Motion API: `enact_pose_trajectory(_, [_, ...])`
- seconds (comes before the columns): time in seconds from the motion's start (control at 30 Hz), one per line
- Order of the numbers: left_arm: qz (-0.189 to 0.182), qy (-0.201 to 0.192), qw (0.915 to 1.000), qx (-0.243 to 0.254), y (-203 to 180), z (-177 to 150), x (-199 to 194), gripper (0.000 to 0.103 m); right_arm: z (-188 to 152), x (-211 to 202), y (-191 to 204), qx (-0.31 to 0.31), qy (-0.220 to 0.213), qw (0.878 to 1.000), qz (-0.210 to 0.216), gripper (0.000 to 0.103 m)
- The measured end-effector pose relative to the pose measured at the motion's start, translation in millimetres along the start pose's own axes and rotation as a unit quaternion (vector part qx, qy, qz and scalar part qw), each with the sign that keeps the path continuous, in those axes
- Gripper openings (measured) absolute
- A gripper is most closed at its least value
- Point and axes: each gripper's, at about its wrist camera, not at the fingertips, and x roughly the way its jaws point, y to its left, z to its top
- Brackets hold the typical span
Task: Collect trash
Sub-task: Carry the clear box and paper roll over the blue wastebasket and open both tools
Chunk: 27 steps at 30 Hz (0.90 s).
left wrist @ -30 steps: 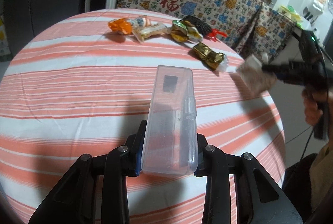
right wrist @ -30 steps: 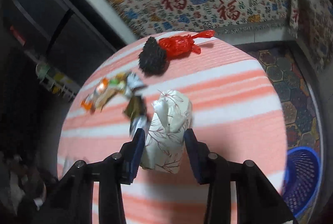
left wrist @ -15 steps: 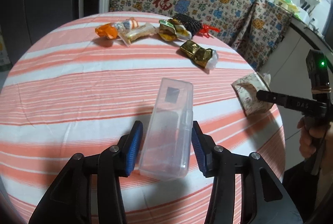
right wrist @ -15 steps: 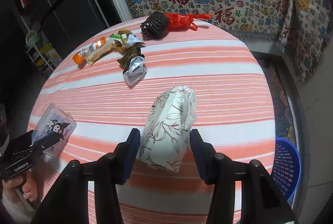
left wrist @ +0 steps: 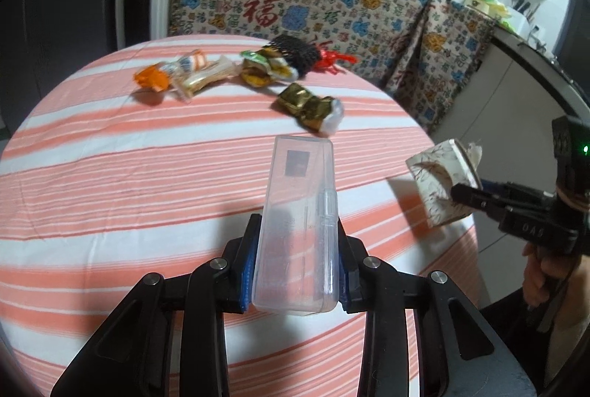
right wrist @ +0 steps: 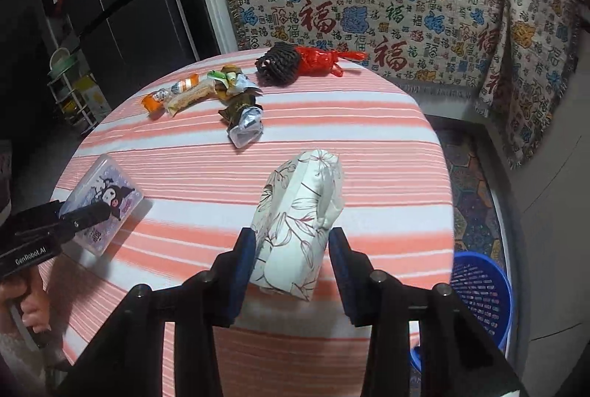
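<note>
Striped in salmon and white, the round table (right wrist: 387,153) fills both views, with a blue mesh basket (right wrist: 483,290) on the floor at its near right. Next in size, the tissue pack (right wrist: 295,227), white with a brown leaf print and a tuft of tissue poking from its slot, lies near the table's right edge; the right gripper (right wrist: 293,275) straddles it with jaws set wide, blue pads either side and a sliver of gap on the right one. Over on the near left, the left gripper (left wrist: 295,268) has its jaws pressed against the sides of a clear plastic case (left wrist: 298,220), frosted, hinged, a cartoon sticker on its face. Now the trash, strung along the far side: a black woven ball (right wrist: 276,63) touching a crumpled red wrapper (right wrist: 320,59), then a green-and-gold wrapper (left wrist: 265,69), a pale cracker packet (left wrist: 202,80) and an orange wrapper (left wrist: 153,80) bunched to the left. Nearest the case sits a gold foil wrapper (left wrist: 309,107), creased and shiny, its silver inside showing at one end.
</note>
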Motion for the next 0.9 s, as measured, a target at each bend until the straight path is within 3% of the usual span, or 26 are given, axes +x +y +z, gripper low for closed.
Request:
enact_pose_trajectory(0.43, [-0.070,0.019,0.9957,0.059,-103.2,20.0,31.2,0.034,-27.6,-46.5,-47.3,0.039,-0.039,0.998,-0.043,0.042])
enact_pose_trajectory(0.9, [-0.146,0.057,0.9794,0.128,-250.3,19.1,80.1,0.034,-81.3,-97.6,-169.2,0.138,-0.045,0.979,-0.143,0.042])
